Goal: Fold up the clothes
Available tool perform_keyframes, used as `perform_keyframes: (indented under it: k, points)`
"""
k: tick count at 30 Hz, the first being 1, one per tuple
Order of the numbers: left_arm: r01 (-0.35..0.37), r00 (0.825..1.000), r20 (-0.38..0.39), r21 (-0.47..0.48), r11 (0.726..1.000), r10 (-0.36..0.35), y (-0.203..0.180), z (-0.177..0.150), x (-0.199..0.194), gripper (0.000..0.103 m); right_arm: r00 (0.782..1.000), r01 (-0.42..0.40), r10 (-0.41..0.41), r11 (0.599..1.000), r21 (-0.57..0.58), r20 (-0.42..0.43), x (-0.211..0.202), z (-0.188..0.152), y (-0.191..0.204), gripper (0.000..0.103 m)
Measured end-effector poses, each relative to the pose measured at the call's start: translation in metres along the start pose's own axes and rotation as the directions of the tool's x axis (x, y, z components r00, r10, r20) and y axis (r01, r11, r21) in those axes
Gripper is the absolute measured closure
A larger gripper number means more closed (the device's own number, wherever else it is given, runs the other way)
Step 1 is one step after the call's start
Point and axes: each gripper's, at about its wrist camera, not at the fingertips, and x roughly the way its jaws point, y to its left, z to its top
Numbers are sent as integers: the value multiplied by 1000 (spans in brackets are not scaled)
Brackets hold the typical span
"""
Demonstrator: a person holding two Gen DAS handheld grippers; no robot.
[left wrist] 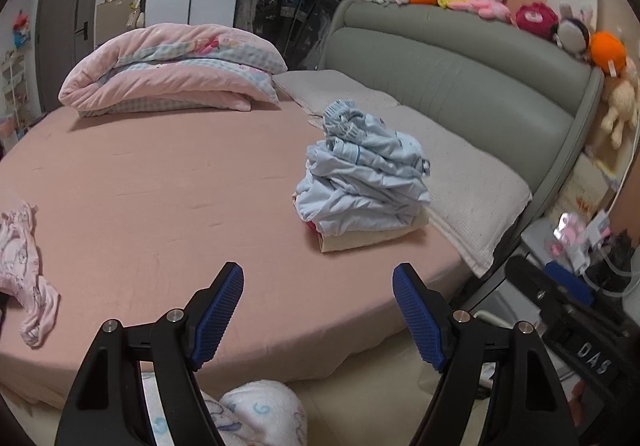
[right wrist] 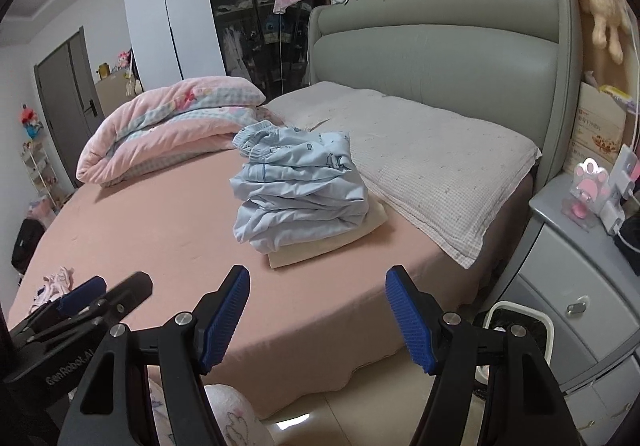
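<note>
A stack of folded clothes, light blue garments on a cream one, rests on the pink bed near the pillows. A crumpled pink garment lies unfolded at the bed's left edge. My left gripper hovers open over the near edge of the bed, nothing between its blue pads. My right gripper is likewise open and empty above the bed's edge. The left gripper shows at the lower left of the right wrist view.
A folded pink quilt lies at the far side. Grey-white pillows lean by the grey headboard lined with plush toys. A grey nightstand stands right. A white bin sits on the floor.
</note>
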Motion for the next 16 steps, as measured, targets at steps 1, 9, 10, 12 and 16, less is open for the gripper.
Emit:
perform_keyframes:
  k: [1, 9, 10, 12, 16]
  points:
    - [1, 1000, 0, 7, 1000, -1, -2, -1, 0, 27, 1000, 3, -3, 1000, 4, -5, 0, -1, -2, 33]
    - [11, 1000, 20, 7, 1000, -11, -5, -5, -8, 26, 999, 35, -34, 999, 10, -42, 2, -6, -10, 33]
    - [9, 1000, 21, 1, 1000, -9, -4, -4, -9, 26, 999, 29, -28, 999, 13, -41, 2, -6, -10, 33]
    - [18, 1000, 18, -17, 1000, -18, 0, -4, -10, 26, 999, 17, -16, 1000, 19, -39, 1, -6, -10, 33]
    - [15, 1000, 13, -32, 999, -15, 5, -3, -12, 26, 999, 20, -20, 1000, 4, -49, 1, -6, -6, 33]
